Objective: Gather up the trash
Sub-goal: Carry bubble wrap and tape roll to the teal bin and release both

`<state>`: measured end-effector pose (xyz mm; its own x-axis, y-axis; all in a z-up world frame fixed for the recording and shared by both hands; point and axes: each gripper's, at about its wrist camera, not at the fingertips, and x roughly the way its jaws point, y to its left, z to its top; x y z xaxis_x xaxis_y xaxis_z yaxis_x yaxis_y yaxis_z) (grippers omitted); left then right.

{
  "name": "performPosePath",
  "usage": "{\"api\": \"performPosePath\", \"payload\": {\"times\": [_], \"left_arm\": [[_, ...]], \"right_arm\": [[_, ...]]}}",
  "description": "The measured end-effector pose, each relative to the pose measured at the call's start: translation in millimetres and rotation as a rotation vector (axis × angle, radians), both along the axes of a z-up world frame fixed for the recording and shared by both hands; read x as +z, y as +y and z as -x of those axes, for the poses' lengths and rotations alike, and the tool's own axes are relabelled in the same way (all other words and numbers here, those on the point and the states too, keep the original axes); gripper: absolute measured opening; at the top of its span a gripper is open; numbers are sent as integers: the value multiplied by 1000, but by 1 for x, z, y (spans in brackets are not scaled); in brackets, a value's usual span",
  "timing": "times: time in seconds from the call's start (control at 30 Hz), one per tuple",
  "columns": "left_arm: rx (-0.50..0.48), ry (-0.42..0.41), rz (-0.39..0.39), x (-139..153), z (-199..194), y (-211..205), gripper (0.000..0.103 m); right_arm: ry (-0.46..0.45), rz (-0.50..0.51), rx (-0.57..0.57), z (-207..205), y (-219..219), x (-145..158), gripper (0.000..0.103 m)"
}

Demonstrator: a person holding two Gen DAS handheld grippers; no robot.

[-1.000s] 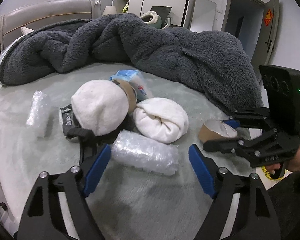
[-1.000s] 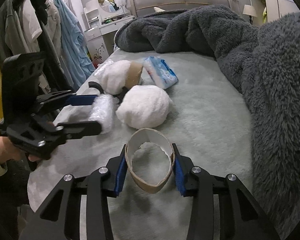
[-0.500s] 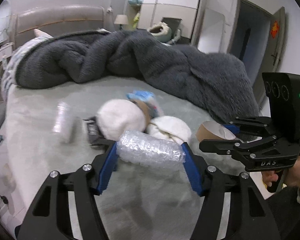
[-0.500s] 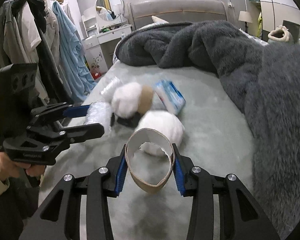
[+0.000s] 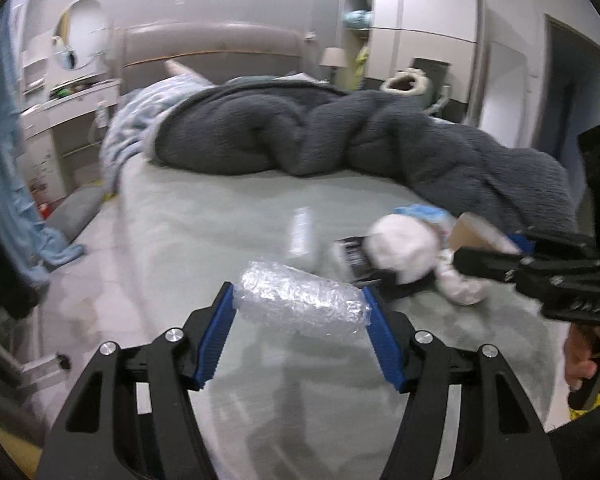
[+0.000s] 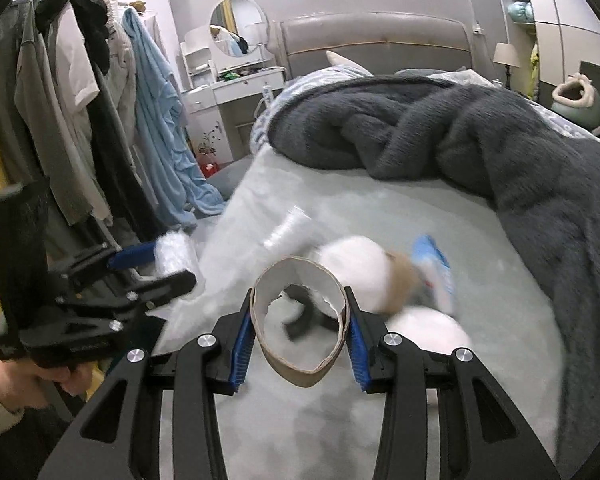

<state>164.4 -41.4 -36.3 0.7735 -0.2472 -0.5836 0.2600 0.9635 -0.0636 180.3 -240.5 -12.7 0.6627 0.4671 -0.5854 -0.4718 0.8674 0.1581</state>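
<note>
My left gripper (image 5: 300,312) is shut on a roll of clear bubble wrap (image 5: 302,306), its blue pads pressing both ends, and holds it above the bed. My right gripper (image 6: 299,316) is shut on a squashed brown cardboard tape ring (image 6: 296,372), also lifted off the sheet. The right wrist view shows the left gripper (image 6: 152,270) and its bubble wrap (image 6: 176,256) at the left, off the bed's edge. A second bubble wrap roll (image 5: 302,232) lies on the sheet, blurred.
Two white rolled cloths (image 6: 356,268) (image 6: 428,332), a brown tape roll (image 6: 400,284), a blue tissue packet (image 6: 434,276) and a black item (image 5: 350,256) lie together on the pale green sheet (image 5: 204,220). A grey fleece blanket (image 5: 340,132) is heaped behind. Clothes (image 6: 80,100) hang at the left.
My left gripper closed on the bubble wrap roll and lifted it off the bed. Both grippers rose and swung left. The right one kept its hold on the cardboard ring.
</note>
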Motion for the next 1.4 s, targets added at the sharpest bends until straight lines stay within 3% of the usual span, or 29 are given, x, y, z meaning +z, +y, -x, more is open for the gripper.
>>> {"api": "performPosePath", "payload": {"times": [0.23, 0.73, 0.93, 1.4], "left_arm": [[94, 76, 12, -11, -4, 53, 66], [208, 259, -67, -58, 4, 136, 66], [237, 384, -67, -85, 9, 168, 66], [222, 700, -72, -140, 26, 198, 68]], "right_arm": [[-5, 4, 69, -5, 64, 4, 41], [66, 65, 195, -6, 173, -15, 41], [106, 87, 237, -5, 207, -28, 41], [216, 131, 282, -5, 265, -62, 41]]}}
